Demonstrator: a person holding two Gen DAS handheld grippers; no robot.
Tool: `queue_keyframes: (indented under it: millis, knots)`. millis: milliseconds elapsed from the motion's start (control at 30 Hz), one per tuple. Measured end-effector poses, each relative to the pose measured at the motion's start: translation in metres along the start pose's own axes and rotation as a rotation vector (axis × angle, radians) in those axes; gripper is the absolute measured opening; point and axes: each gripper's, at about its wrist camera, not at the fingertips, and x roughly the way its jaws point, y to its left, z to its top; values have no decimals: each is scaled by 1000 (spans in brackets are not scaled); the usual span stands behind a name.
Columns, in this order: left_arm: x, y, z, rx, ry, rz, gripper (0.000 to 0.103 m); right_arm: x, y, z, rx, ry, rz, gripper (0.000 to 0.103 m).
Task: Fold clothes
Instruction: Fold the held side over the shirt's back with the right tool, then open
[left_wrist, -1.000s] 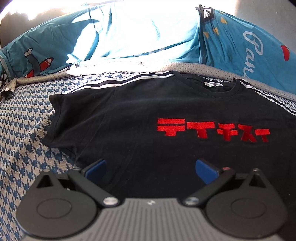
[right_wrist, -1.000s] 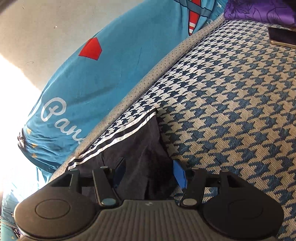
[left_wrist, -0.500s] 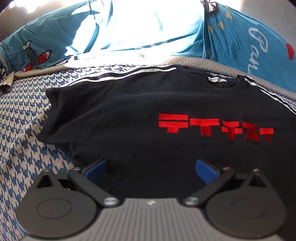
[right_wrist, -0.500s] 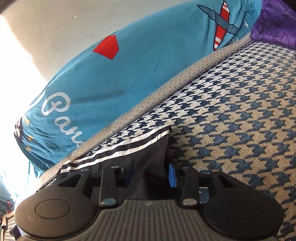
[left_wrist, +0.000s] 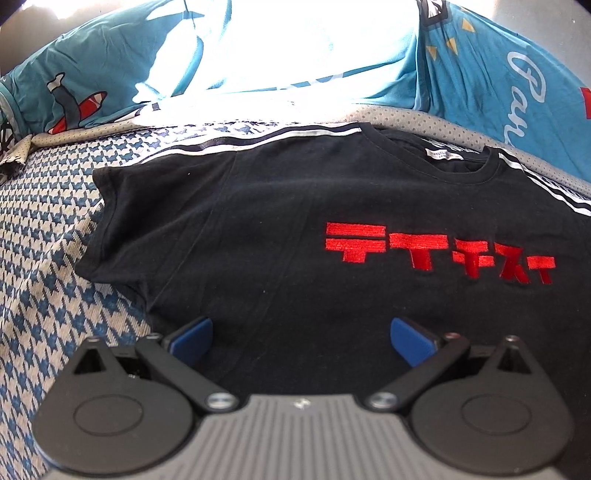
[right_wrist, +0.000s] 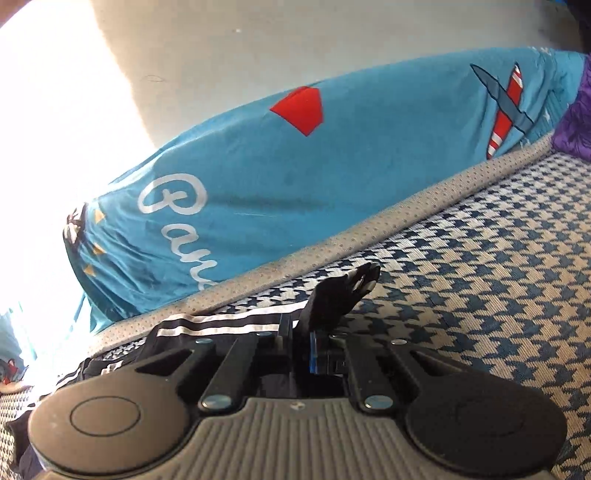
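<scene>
Garment: a black T-shirt (left_wrist: 280, 229) with red lettering lies front-up and spread flat on the bed (left_wrist: 40, 229), filling the middle and right of the left wrist view, collar toward the upper right.

Long axis: from collar to hem it runs from the upper right of that view down toward the lower edge; the two sleeves lie across it, one (left_wrist: 122, 225) reaching out to middle left.

Left gripper (left_wrist: 301, 338): fingers spread wide, nothing between them, poised over the lower body of the shirt at bottom centre. Whether the pads touch the cloth cannot be told.

Right gripper (right_wrist: 301, 350): jaws closing to almost shut on the edge of the striped sleeve (right_wrist: 332, 295); a tuft of black cloth with white stripe sticks out past the fingertips, in the middle of the right wrist view, raised off the bed cover.

Relation that matters: the pinched sleeve is at the far side of the shirt from the left gripper, so the right hand alone has cloth. I judge the fold will carry this sleeve across the long axis, toward the lettering.

Nearer hand: right for this sleeve; left for the spread sleeve and the hem.

Surroundings: a blue printed pillow (right_wrist: 332, 166) lies along the upper part of both views, just beyond the collar.
</scene>
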Motion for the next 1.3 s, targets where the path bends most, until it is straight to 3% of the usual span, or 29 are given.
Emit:
queue_keyframes:
  millis: [200, 333, 500, 600, 800, 1100, 1300]
  knots:
    - [0, 2, 1, -10, -1, -1, 103, -16, 66, -12, -233, -22, 121, 10]
    - [0, 2, 1, -8, 1, 0, 103, -14, 99, -34, -340, 34, 211, 10]
    - [-1, 3, 2, -7, -2, 3, 103, -11, 118, -49, -390, 161, 344, 22]
    - [-4, 6, 4, -20, -15, 2, 103, -21, 115, -38, -352, 145, 389, 25]
    - [-5, 13, 6, -49, -19, -12, 103, -21, 86, -10, -235, 101, 250, 27]
    - [-4, 29, 8, -77, -22, 33, 103, -8, 82, -31, -278, 253, 150, 27]
    - [-13, 45, 12, -98, -41, 24, 103, -14, 84, -55, -303, 341, 86, 27]
